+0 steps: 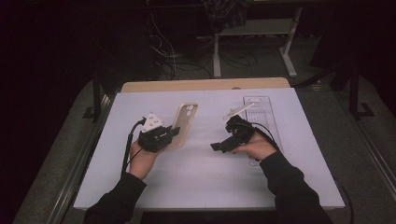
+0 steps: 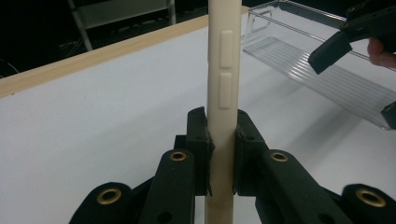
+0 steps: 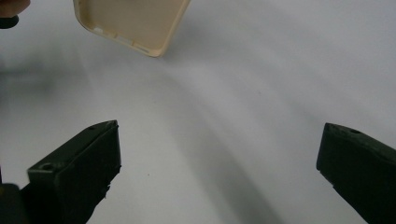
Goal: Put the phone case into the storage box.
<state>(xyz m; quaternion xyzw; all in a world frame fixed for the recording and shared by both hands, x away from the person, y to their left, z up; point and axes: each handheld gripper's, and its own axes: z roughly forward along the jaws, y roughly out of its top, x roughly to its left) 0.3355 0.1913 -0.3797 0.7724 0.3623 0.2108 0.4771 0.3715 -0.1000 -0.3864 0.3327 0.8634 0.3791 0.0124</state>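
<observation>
Left gripper point(image 2: 222, 154) clamps a beige phone case point(image 2: 223, 84) by its edge, holding it above the white table point(image 1: 196, 172); right gripper point(image 3: 219, 163), jaws wide apart w/ nothing between, hovers near a clear tray point(image 1: 267, 116).

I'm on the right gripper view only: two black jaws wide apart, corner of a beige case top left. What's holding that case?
Observer: The left tool is shut on the phone case, pads pressing its two faces.
Operator: Case flat on the table?
Observer: No, in the high view it's lifted, standing on edge above the white table.
Operator: Anything near my right tool?
Observer: A clear plastic tray lies just behind the right tool, near the table's far right.
</observation>
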